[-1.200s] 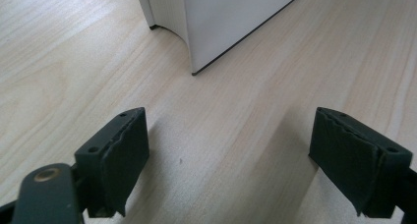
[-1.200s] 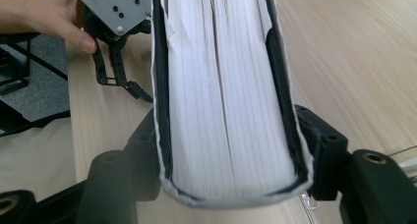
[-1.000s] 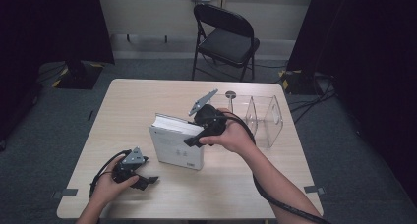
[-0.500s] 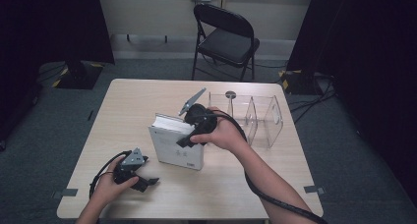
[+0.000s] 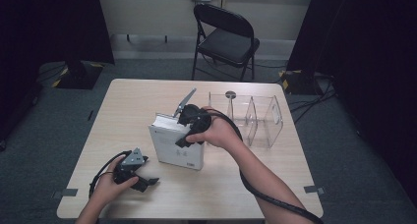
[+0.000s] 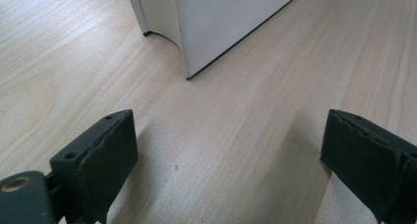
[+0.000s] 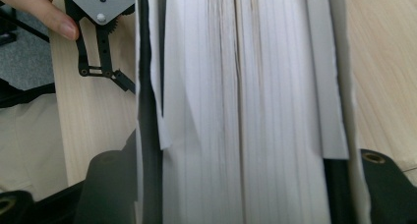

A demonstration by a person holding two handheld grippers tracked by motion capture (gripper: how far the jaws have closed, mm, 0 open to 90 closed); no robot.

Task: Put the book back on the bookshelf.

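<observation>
A thick white book (image 5: 173, 148) stands on its edge at the middle of the table, leaning slightly. My right gripper (image 5: 185, 139) comes down over its top edge. In the right gripper view the page block (image 7: 241, 111) sits between the two black jaws, which have just been closing and press on both covers. My left gripper (image 5: 146, 182) rests on the table at the front left in a hand, open and holding nothing. Through its wide-apart jaws (image 6: 228, 165) I see bare wood and the book's lower corner (image 6: 221, 17) beyond. The left gripper (image 7: 103, 32) also appears past the book.
A clear plastic divider box (image 5: 253, 118) stands right of the book, close to the right hand. A small dark disc (image 5: 230, 94) lies behind it. A black folding chair (image 5: 223, 37) is beyond the table's far edge. A cable trails from each gripper.
The right hand and its gripper have shifted left along the book's top edge. The left hand and its gripper have stayed put.
</observation>
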